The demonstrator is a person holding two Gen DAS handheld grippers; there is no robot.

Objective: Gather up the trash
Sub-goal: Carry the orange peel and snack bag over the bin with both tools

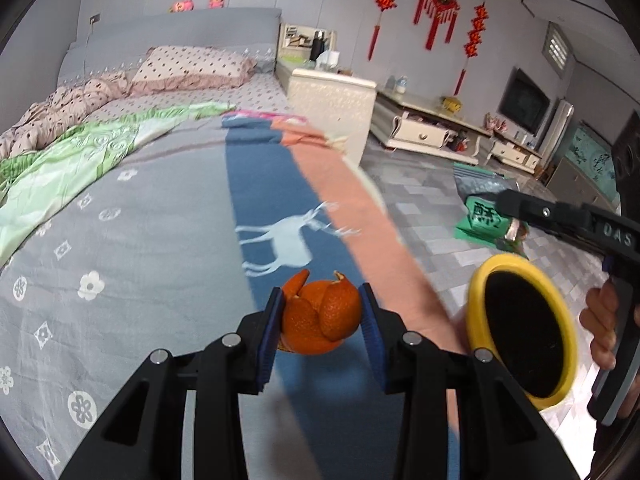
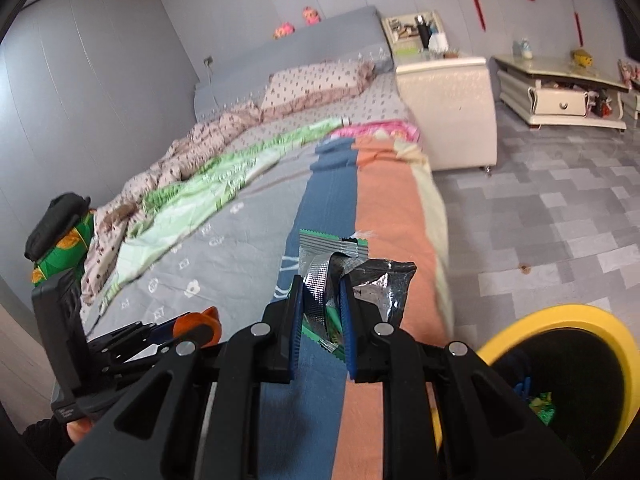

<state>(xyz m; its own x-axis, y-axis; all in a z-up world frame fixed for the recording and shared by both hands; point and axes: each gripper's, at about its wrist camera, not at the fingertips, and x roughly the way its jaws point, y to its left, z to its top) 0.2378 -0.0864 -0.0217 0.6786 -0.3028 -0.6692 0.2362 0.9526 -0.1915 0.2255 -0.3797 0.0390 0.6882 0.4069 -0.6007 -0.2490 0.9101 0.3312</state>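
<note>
Left gripper [image 1: 320, 316] clamps orange peel [image 1: 318, 318], centre frame. Right gripper [image 2: 320, 320] pinches crumpled wrappers [image 2: 340, 268], lower parts hidden. Yellow bin [image 2: 560, 320] lower right, cut off.

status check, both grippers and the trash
Left gripper shut on orange peel. Right gripper shut on snack wrappers. Yellow bin open at right, nothing blocking.
</note>
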